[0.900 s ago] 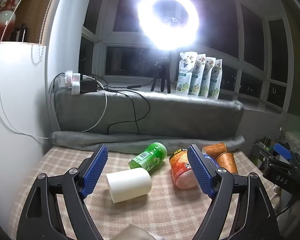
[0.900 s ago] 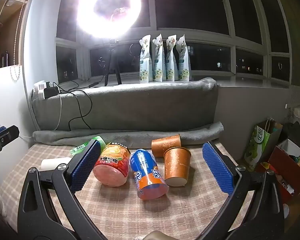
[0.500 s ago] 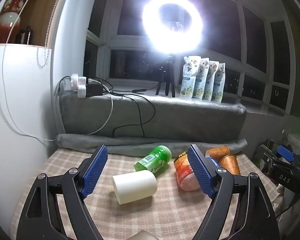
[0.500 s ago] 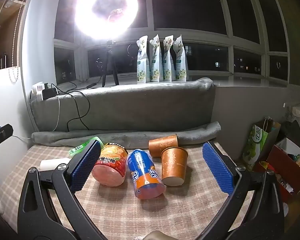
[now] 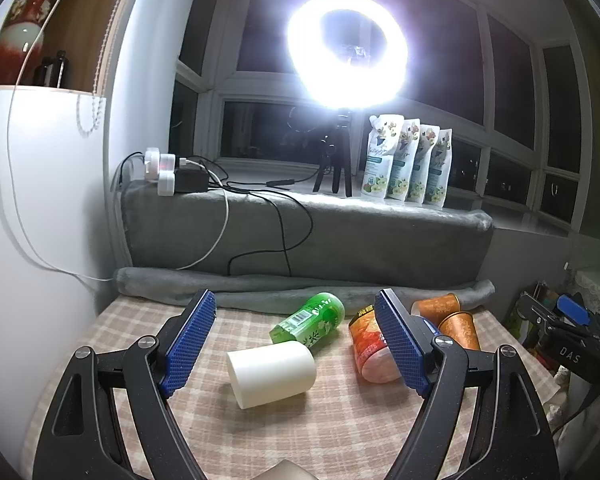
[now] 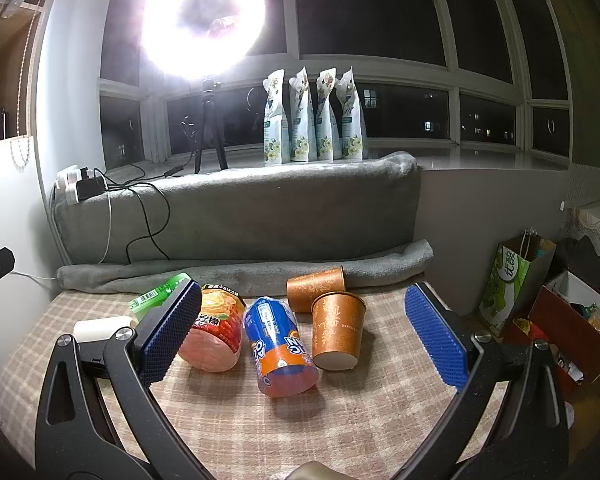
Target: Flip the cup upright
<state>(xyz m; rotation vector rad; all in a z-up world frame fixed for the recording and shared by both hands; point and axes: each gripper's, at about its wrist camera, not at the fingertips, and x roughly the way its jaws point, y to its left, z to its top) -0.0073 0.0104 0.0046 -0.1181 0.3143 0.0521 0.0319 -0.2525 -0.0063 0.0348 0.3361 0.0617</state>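
A lit ring light (image 5: pixel 346 50) on a tripod (image 5: pixel 334 160) stands on the windowsill, dark window panes (image 6: pixel 368 4) behind it. Right of the tripod stand 4 pouches (image 6: pixel 312 120). Below the light, a grey blanket (image 5: pixel 300 236) drapes the ledge; left of it rises a white wall (image 5: pixel 40 200).

The left claw (image 5: pixel 296 344) has drawn back and risen from the white cup (image 5: pixel 271 373) (jaws wide).
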